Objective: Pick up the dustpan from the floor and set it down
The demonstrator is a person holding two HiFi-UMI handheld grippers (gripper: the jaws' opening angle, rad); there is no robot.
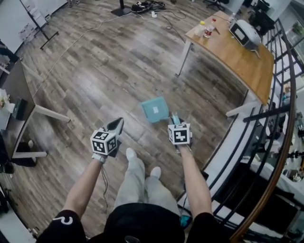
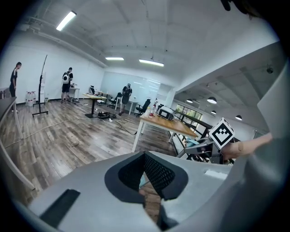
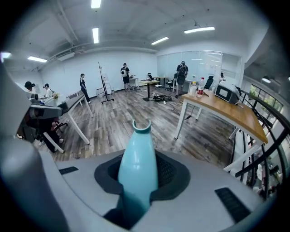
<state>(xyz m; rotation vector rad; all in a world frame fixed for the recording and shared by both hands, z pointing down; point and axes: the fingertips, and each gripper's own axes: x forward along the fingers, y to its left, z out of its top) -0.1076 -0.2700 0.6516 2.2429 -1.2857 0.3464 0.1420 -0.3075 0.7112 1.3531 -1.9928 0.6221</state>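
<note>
Over by the black railing (image 1: 280, 118), a person stands on the grey-brown plank floor (image 1: 95, 71) with both arms stretched forward and low, a gripper in each hand. The right gripper (image 1: 175, 122) is clamped on a teal handle (image 3: 138, 163). Both pads press its sides, and the handle tapers away past the jaws to a notched tip. Just ahead of that gripper and a little to its left is the dustpan (image 1: 155, 110), a teal square with a small white label on the face turned upward. From where I stand I can't tell whether the handle joins the pan, nor whether the pan touches the planks or hangs just above them. The left gripper (image 1: 118, 124) is closed with nothing in it, its pads meeting at the tips. It points at the floor to the left of the dustpan, apart from it. The person's feet (image 1: 130, 153) show between the two arms. Beyond the dustpan, toward the right, a wooden worktop (image 1: 242, 61) on white legs carries a couple of bottles (image 1: 206, 28) and a white appliance (image 1: 244, 33). Cables (image 1: 142, 6) lie on the floor at the far end, and several people (image 3: 125, 74) stand well off across the room.
</note>
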